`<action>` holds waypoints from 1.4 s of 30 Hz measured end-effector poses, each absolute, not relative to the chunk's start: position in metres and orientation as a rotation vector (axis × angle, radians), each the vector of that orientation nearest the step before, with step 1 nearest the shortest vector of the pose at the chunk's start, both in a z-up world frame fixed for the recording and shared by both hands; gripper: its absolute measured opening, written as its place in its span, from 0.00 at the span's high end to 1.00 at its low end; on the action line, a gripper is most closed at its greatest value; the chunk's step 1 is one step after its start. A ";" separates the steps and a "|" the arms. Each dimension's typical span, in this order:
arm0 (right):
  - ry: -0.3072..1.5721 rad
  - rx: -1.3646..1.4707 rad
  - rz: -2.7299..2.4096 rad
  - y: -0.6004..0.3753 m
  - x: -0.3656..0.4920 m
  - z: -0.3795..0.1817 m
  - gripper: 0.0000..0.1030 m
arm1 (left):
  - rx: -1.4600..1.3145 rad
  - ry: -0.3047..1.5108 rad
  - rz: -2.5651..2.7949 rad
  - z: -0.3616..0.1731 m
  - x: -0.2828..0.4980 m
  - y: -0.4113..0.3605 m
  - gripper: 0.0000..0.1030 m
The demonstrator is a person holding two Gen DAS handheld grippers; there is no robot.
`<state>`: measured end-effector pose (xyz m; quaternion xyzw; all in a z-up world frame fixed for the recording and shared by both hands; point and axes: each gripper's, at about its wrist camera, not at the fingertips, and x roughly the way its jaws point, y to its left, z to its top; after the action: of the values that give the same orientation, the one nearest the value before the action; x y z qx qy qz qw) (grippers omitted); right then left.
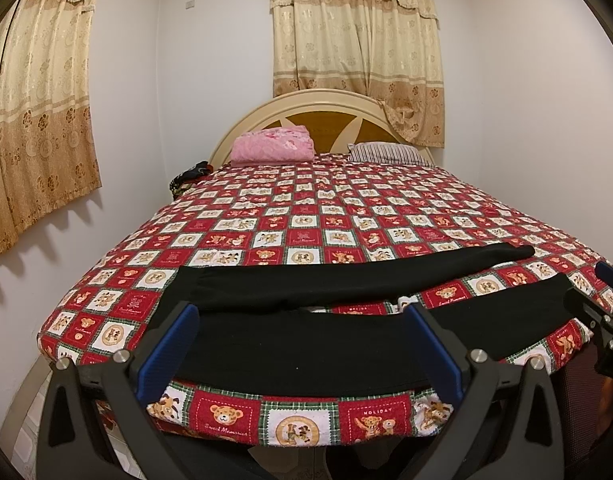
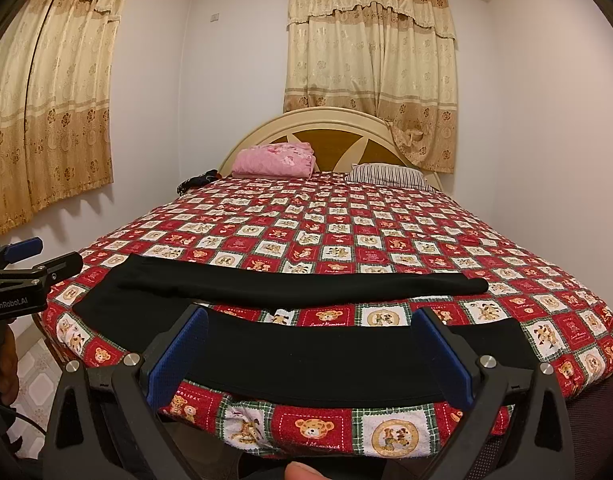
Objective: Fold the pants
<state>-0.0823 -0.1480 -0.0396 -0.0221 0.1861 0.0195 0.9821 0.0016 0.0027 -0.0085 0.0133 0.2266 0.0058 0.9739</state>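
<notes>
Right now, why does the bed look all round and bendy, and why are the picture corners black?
Left wrist view: the fisheye lens bulges the bed and bends the wall curtain; dark lens rim fills the corners. Right wrist view: same bulge and dark corners; ceiling lights throw scalloped curtain shadows on the wall, and the black pants show almost no detail.

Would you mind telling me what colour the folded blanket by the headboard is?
Pink, with a darker pink floral print; the folded blanket shows best in the right wrist view.
</notes>
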 end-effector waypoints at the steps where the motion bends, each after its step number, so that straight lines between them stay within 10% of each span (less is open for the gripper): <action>1: 0.376 -0.044 0.039 -0.148 -0.082 -0.040 0.01 | 0.027 0.457 0.012 -0.010 0.002 0.003 0.00; 42: 0.509 -0.063 -0.026 -0.160 -0.039 -0.084 0.01 | 0.039 0.556 0.068 -0.063 0.057 0.031 0.00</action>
<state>-0.0385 -0.1602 -0.0843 -0.0309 0.2515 -0.0127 0.9673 0.0573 0.0313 -0.0631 0.0194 0.2743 0.0337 0.9609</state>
